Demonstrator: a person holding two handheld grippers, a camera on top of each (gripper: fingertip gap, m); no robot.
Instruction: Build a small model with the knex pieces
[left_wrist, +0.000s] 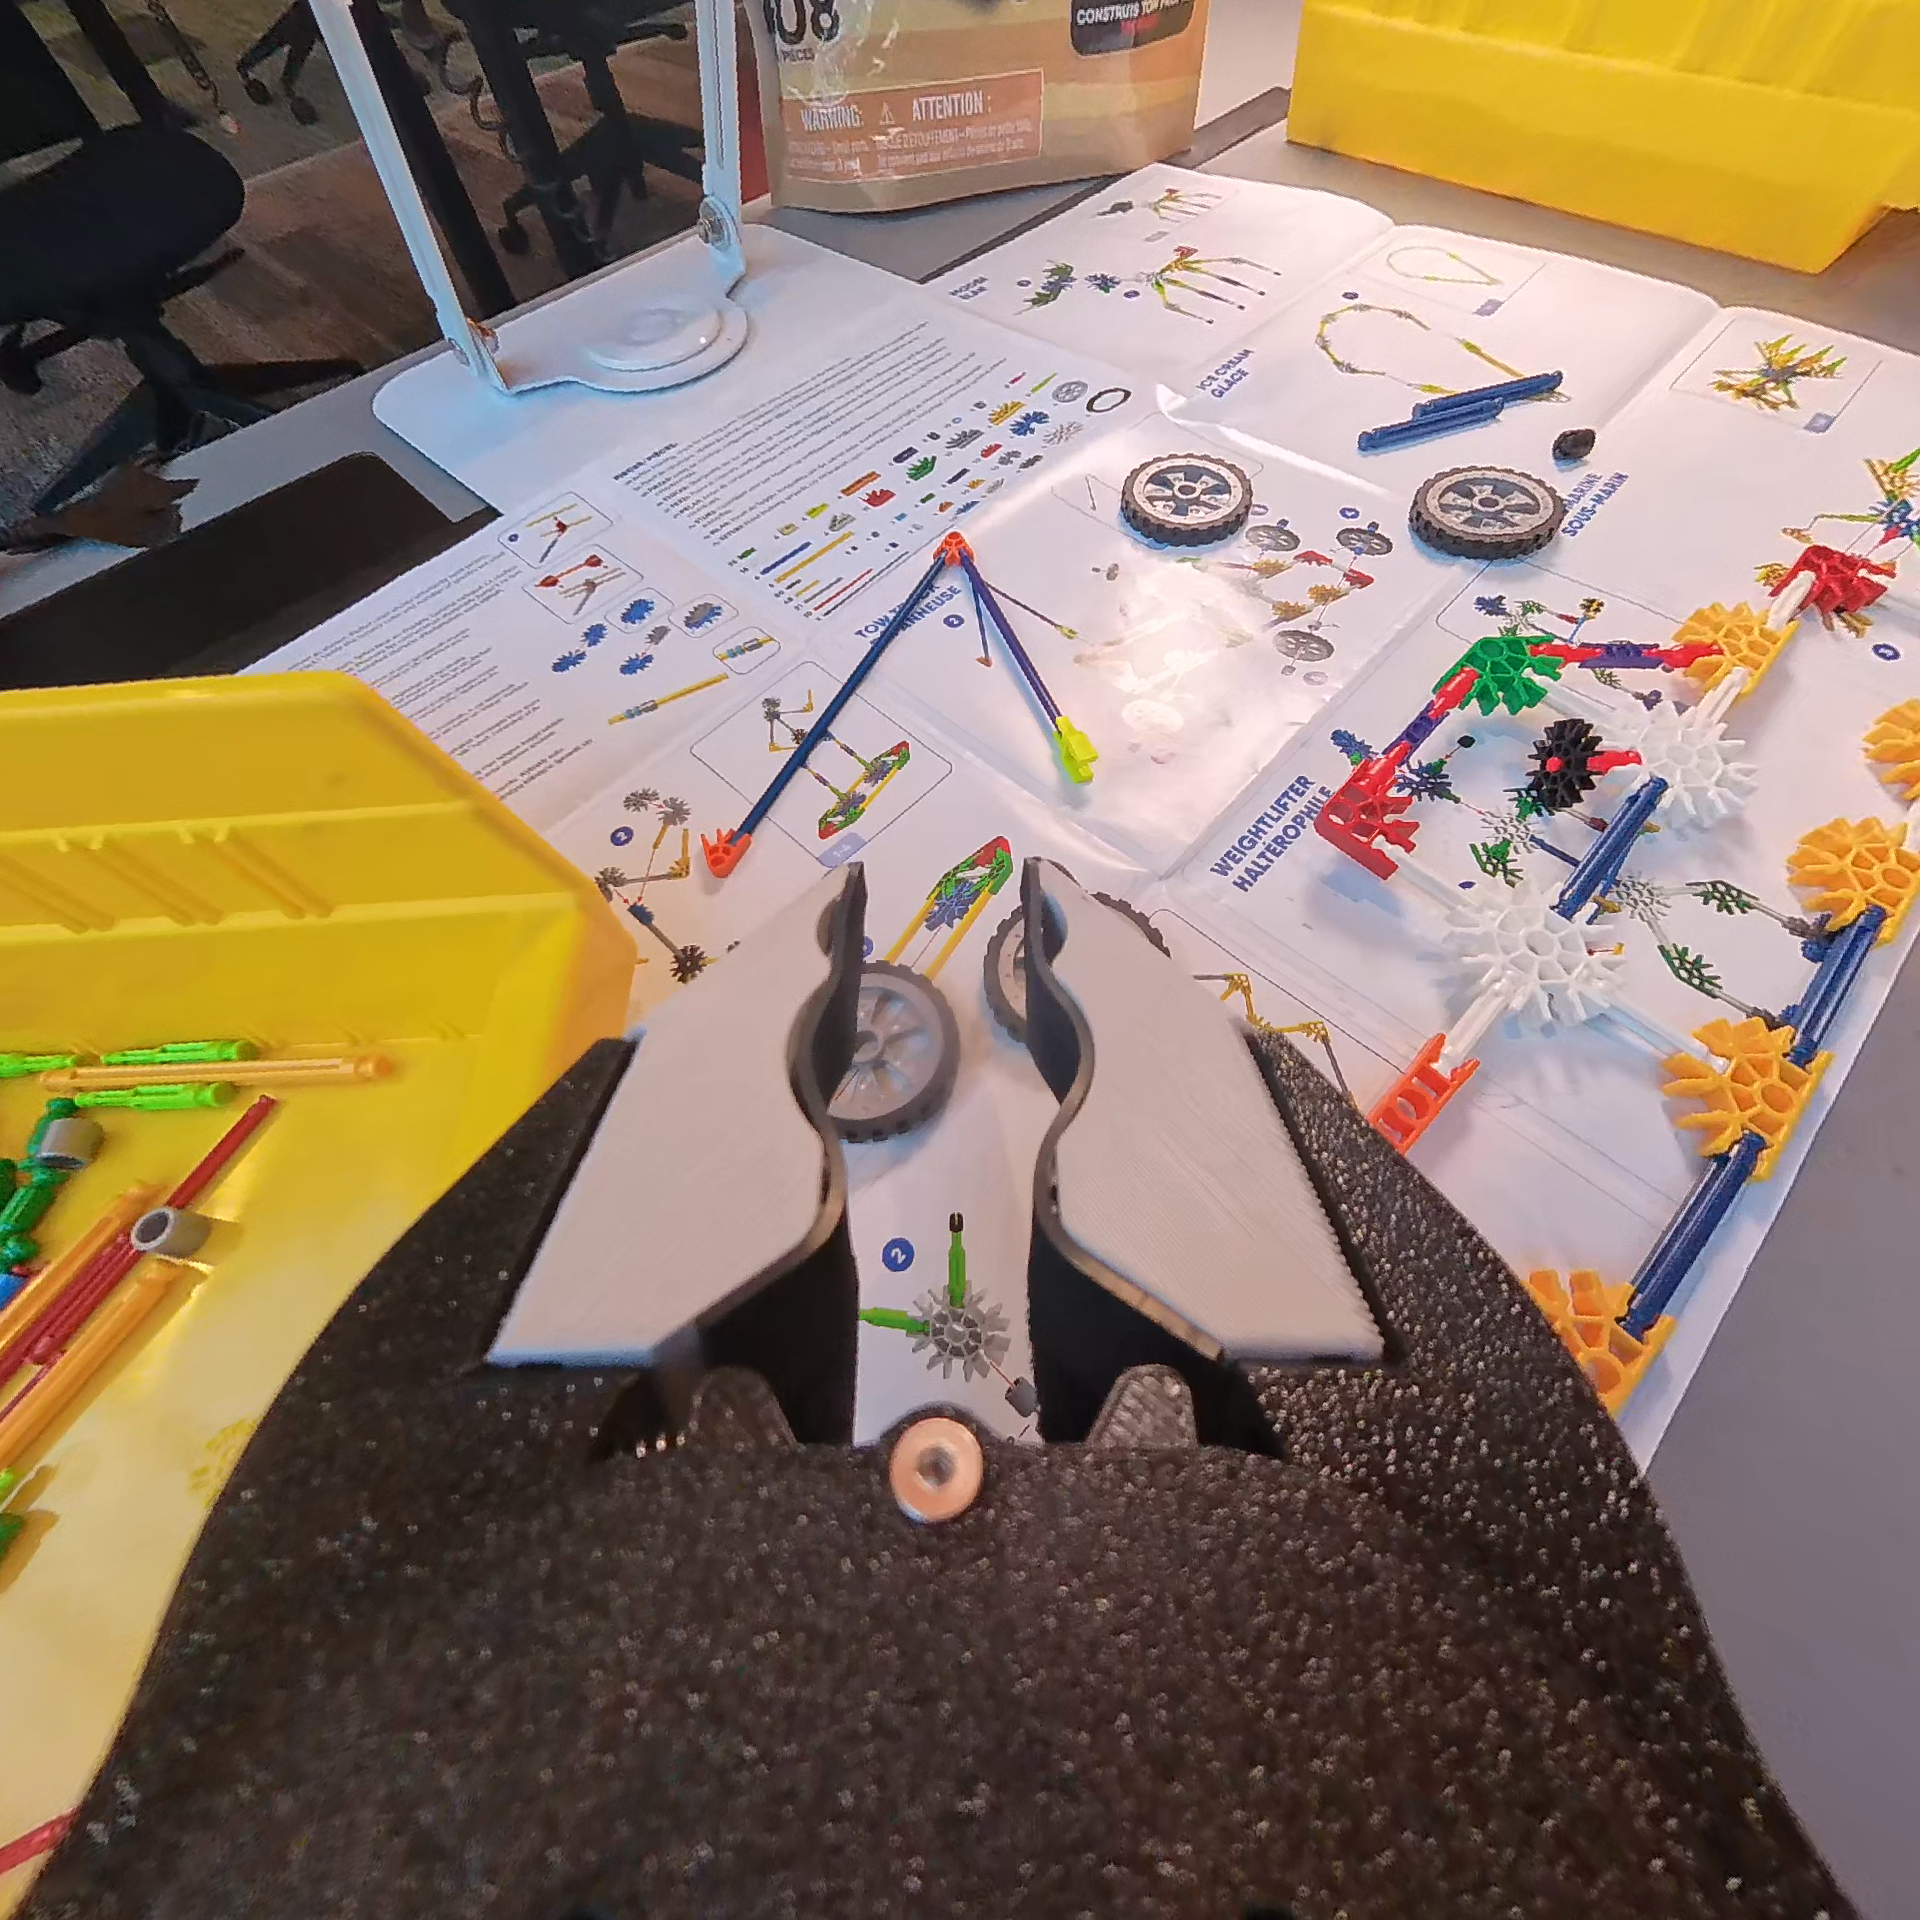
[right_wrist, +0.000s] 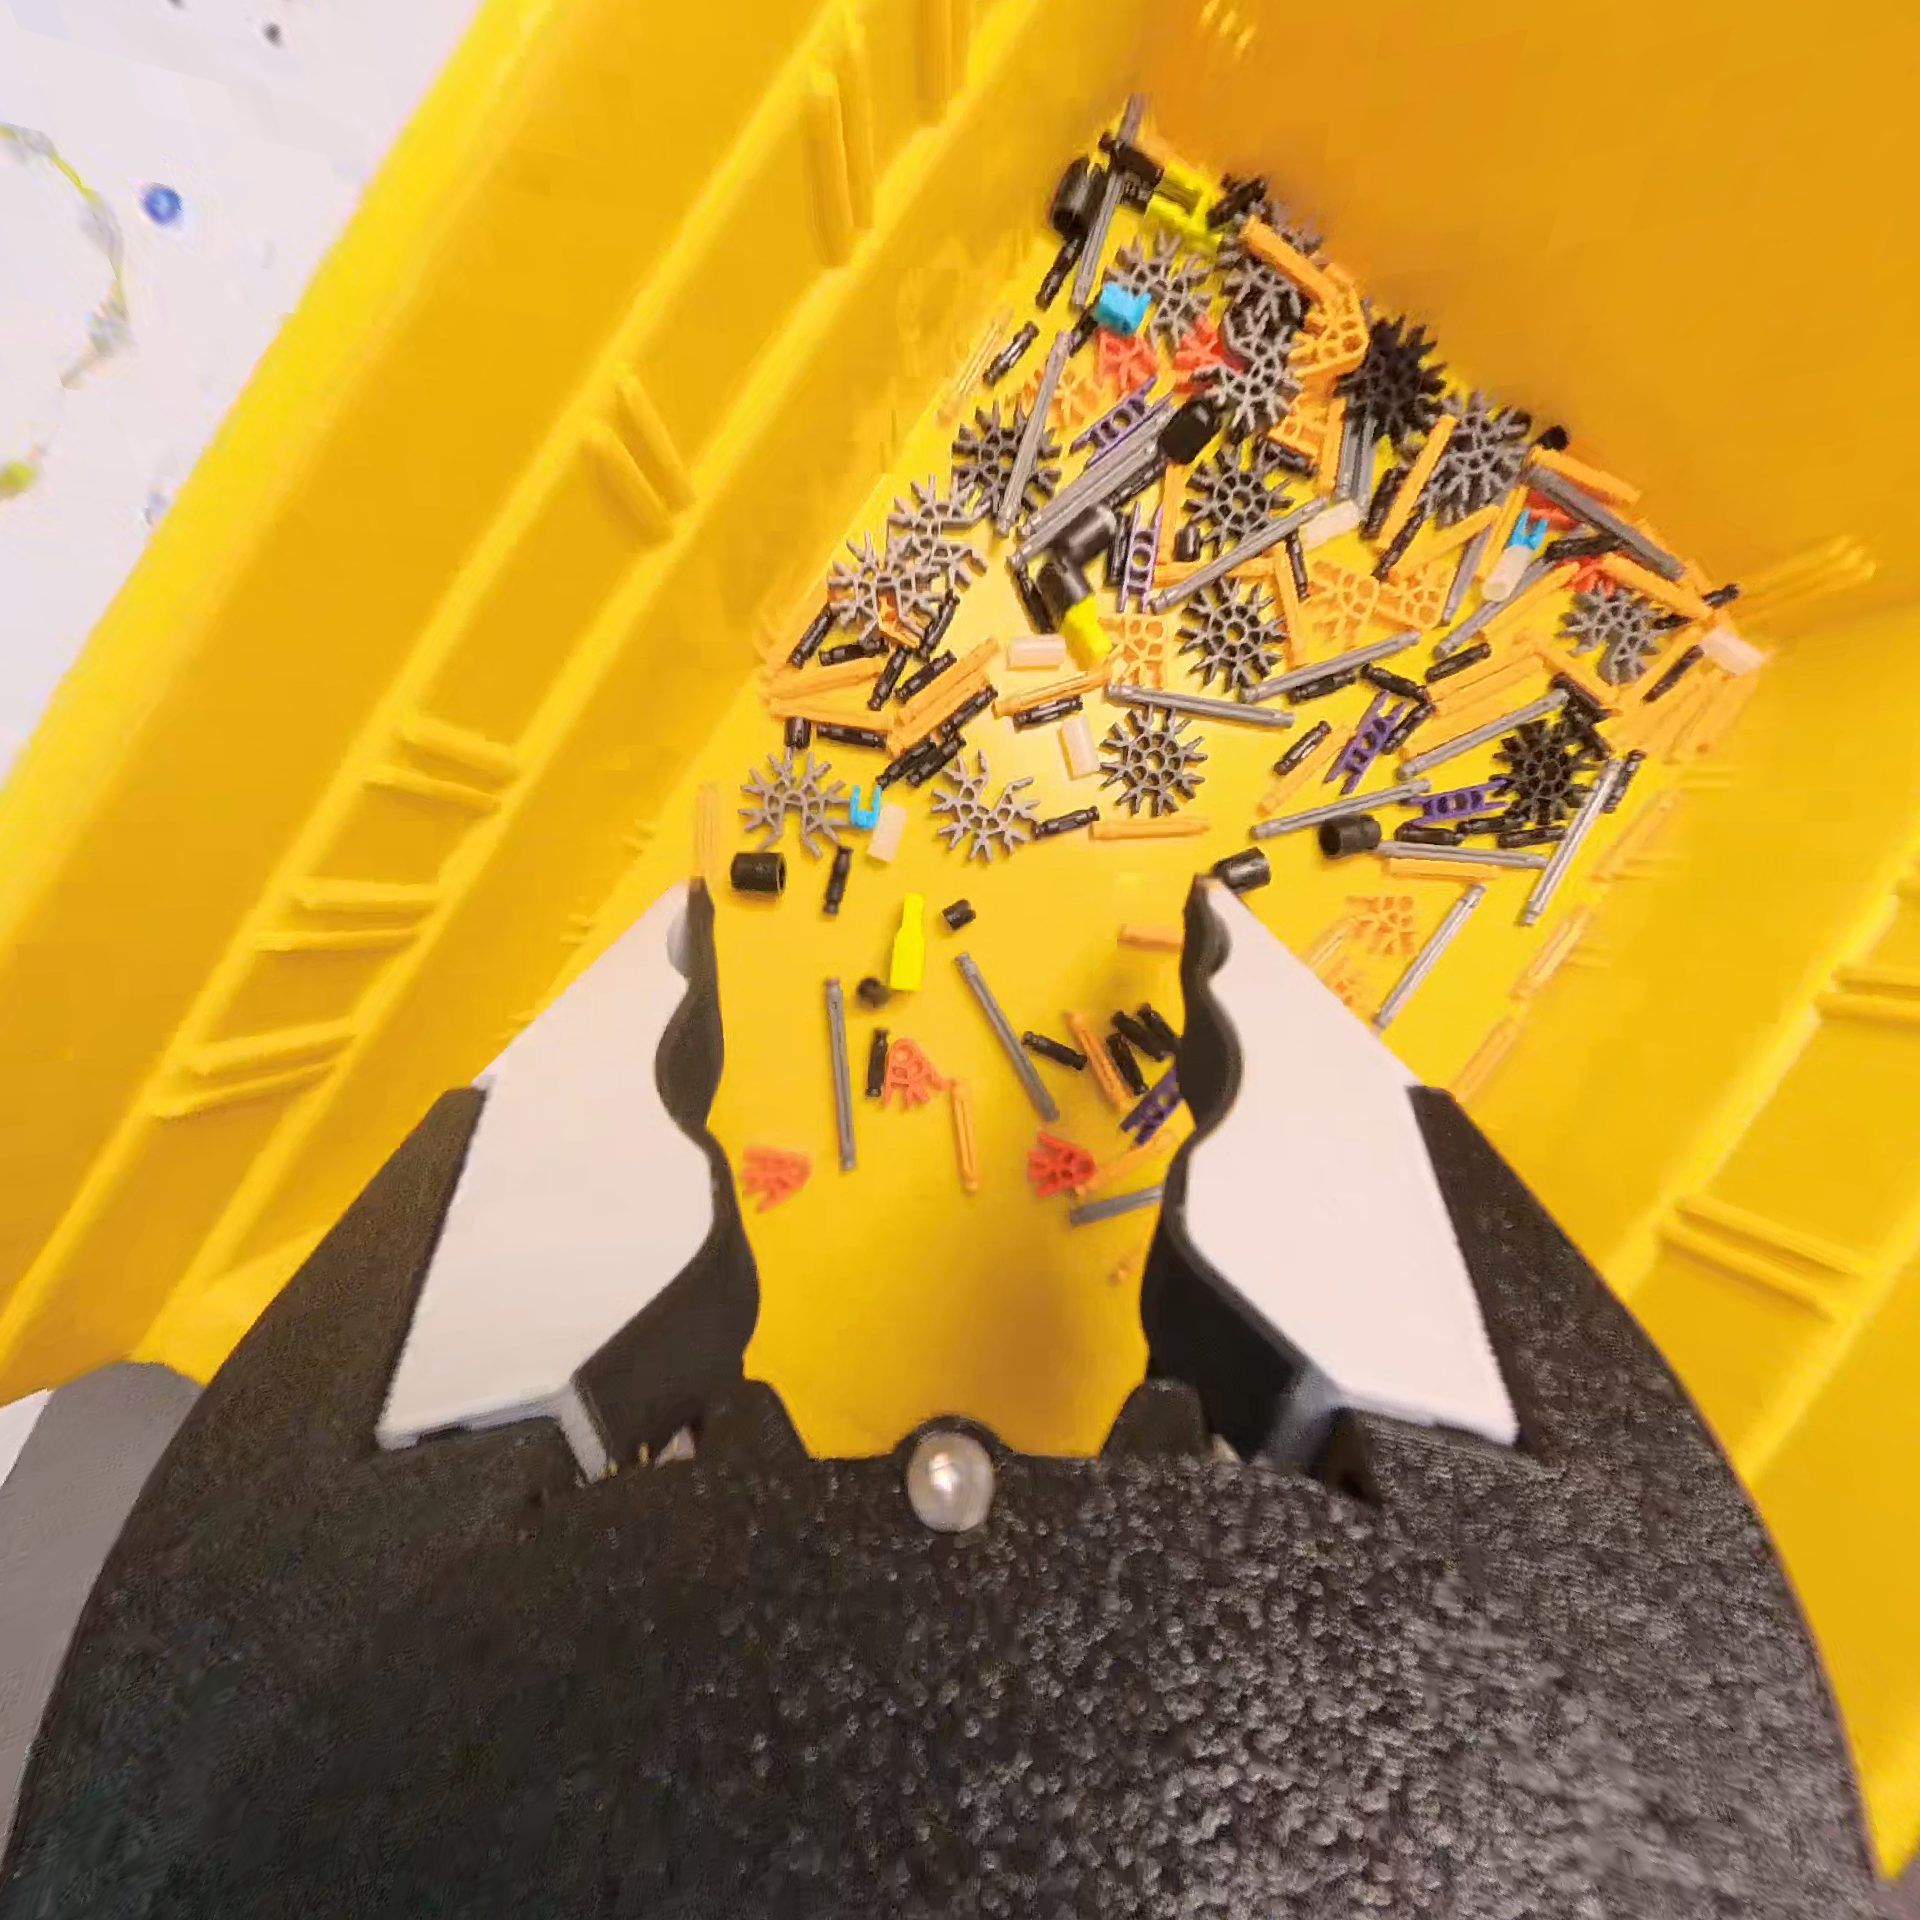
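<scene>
Left wrist view: narrow-gapped left gripper (left_wrist: 943, 883) over instruction sheet (left_wrist: 831, 436) on grey table (left_wrist: 1766, 1507); wide-spread right gripper (right_wrist: 948, 888) inside yellow bin (right_wrist: 520, 520).

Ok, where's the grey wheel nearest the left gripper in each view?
Left wrist view: lower centre, the wheel sits on the sheet, partly hidden behind one finger of the left gripper.
Right wrist view: not in it; mostly a yellow bin of small parts.
Shared landmark: the sheet, spread across the left view, in the top left corner of the right view.
</scene>
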